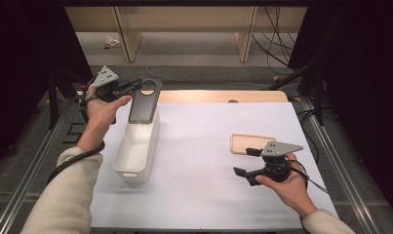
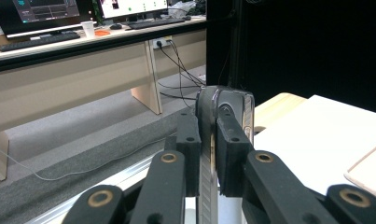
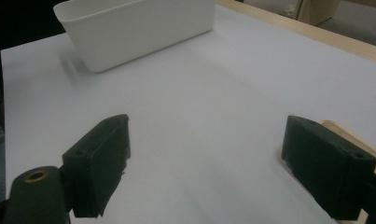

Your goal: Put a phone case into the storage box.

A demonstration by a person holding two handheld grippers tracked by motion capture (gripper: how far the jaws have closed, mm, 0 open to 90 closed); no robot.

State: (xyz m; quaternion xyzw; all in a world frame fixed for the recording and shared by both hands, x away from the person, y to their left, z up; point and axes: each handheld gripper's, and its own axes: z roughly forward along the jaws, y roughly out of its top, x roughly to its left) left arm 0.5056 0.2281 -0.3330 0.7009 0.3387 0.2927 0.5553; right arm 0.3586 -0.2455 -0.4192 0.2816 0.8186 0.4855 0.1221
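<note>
2 grippers showed in the high view. The left gripper [image 1: 135, 87] clamped a flat dark phone-like slab [image 1: 144, 102] by its upper edge, holding it upright over the far end of the white bin [image 1: 135, 146]; whether the slab touched the bin could not be told. The right gripper [image 1: 245, 163] hovered over the white tabletop [image 1: 194, 146], jaws spread and empty, just beside a shallow wooden tray [image 1: 247, 143].

In the left gripper view, both pads [image 2: 230, 149] pressed on the slab's [image 2: 232, 105] thin sides.

In the right gripper view, the jaws stood wide apart, the tray's [image 3: 344, 130] edge at the right pad [image 3: 323, 165], the bin [image 3: 129, 28] well beyond.
</note>
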